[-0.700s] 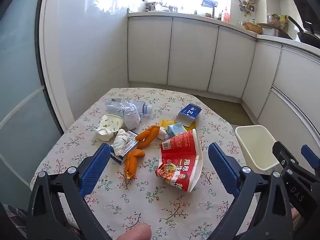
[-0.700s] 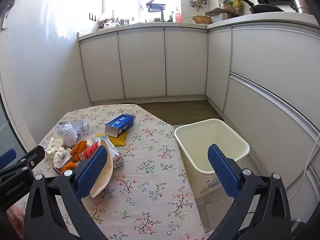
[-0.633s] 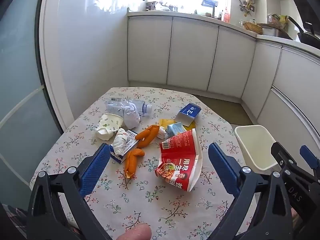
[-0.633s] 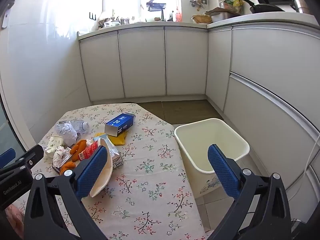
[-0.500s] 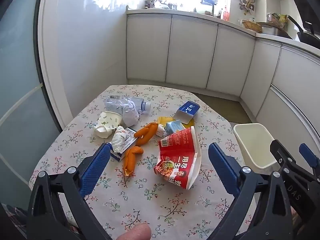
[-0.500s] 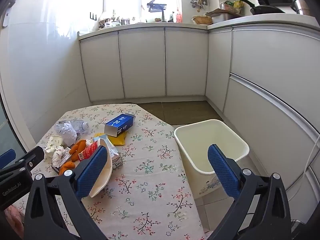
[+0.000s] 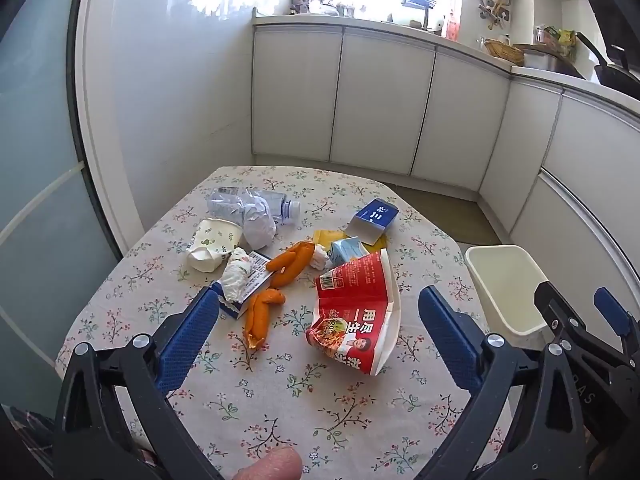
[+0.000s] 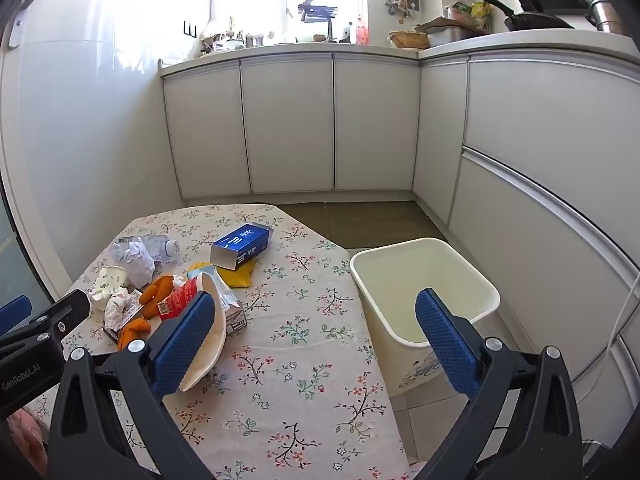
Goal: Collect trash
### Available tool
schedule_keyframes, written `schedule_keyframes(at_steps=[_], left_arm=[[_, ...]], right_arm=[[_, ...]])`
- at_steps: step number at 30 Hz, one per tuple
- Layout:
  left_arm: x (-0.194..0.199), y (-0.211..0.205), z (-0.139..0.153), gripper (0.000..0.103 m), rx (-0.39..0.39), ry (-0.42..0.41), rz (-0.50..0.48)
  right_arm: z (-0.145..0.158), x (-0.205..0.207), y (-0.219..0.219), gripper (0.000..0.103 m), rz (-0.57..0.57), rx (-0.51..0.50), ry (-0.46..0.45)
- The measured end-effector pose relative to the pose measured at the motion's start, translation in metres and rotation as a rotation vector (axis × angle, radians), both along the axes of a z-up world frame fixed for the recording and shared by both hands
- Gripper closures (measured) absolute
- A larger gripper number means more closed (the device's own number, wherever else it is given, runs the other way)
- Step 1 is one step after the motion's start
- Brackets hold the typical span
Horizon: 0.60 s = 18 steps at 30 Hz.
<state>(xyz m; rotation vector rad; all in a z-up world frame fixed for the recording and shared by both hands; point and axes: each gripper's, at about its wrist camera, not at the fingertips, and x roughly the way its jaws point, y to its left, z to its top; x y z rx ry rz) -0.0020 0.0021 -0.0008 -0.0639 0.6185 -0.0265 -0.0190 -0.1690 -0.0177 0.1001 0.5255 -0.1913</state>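
Trash lies on a floral tablecloth (image 7: 280, 400): a crushed red noodle cup (image 7: 356, 316), orange peels (image 7: 280, 276), a paper cup (image 7: 212, 240), a crumpled plastic bottle (image 7: 252, 208), a blue carton (image 7: 372, 220) and a small light-blue carton (image 7: 346, 250). My left gripper (image 7: 316, 320) hovers open above the near side of the pile, touching nothing. My right gripper (image 8: 316, 320) is open too, over the table's right edge, with the noodle cup (image 8: 192, 304) by its left finger. A cream bin (image 8: 424, 292) stands on the floor right of the table.
White kitchen cabinets (image 8: 288, 128) line the back and right walls, with a tiled floor strip (image 8: 360, 220) between them and the table. A glass door (image 7: 36, 160) is at the left. A fingertip (image 7: 272, 466) shows at the bottom of the left wrist view.
The trash pile sits slightly higher in the left wrist view, so the left gripper has tipped or drawn back a little. The right view is nearly unchanged. Both stay open.
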Motion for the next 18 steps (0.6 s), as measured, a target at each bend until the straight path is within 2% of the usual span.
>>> schedule_keyframes(at_steps=[18], left_arm=[[0.0014, 0.0034, -0.0021, 0.007, -0.017, 0.012, 0.008]], right_arm=[[-0.0010, -0.0003, -0.0010, 0.005, 0.001, 0.007, 0.003]])
